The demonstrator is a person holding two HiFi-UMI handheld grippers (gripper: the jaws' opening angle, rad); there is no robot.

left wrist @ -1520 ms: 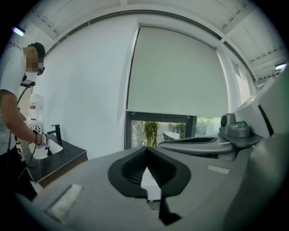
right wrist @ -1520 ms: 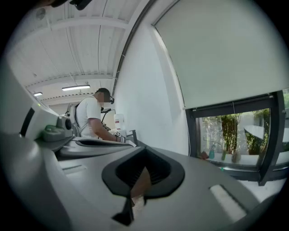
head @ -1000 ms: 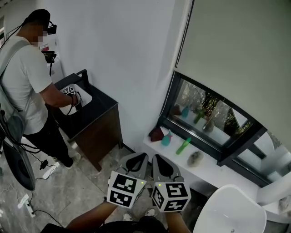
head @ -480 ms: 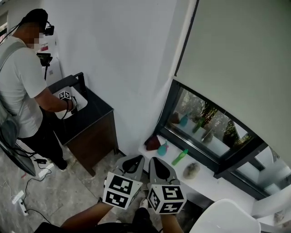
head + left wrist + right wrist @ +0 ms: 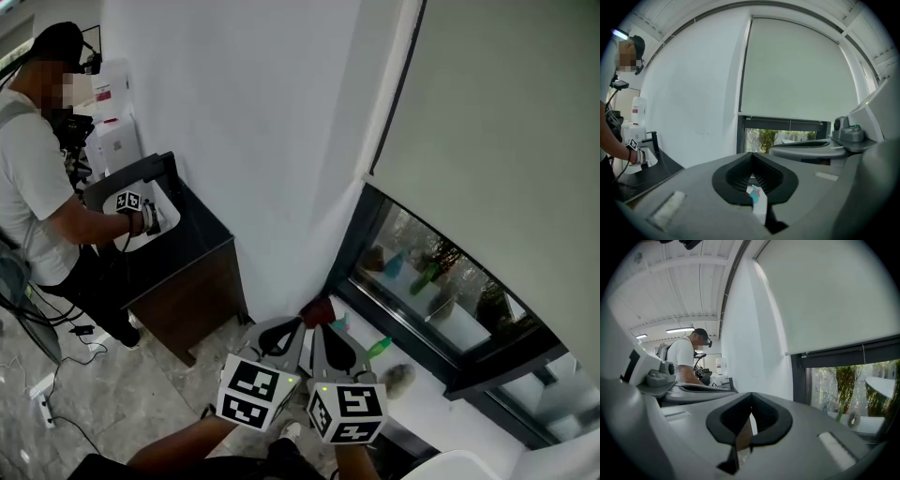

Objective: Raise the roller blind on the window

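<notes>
The pale grey roller blind [image 5: 506,122] hangs low over the dark-framed window [image 5: 441,281], leaving a strip of glass bare at the bottom; it also fills the upper part of the left gripper view [image 5: 797,65] and the right gripper view [image 5: 834,291]. My left gripper [image 5: 294,323] and right gripper [image 5: 317,328] are side by side at the bottom of the head view, pointing at the wall corner beside the window. Both are shut with nothing between the jaws, as the left gripper [image 5: 751,155] and the right gripper [image 5: 751,395] show in their own views. No pull cord is visible.
On the white window sill [image 5: 427,389] stand a green bottle [image 5: 377,347], a teal bottle and a grey stone-like lump [image 5: 398,377]. A dark cabinet with a sink [image 5: 187,253] stands at the left, where a person [image 5: 37,187] works. Cables [image 5: 56,394] lie on the floor.
Both grippers have moved together toward the wall and the window, which now look larger and nearer. The white seat at the lower right has almost left the picture.
</notes>
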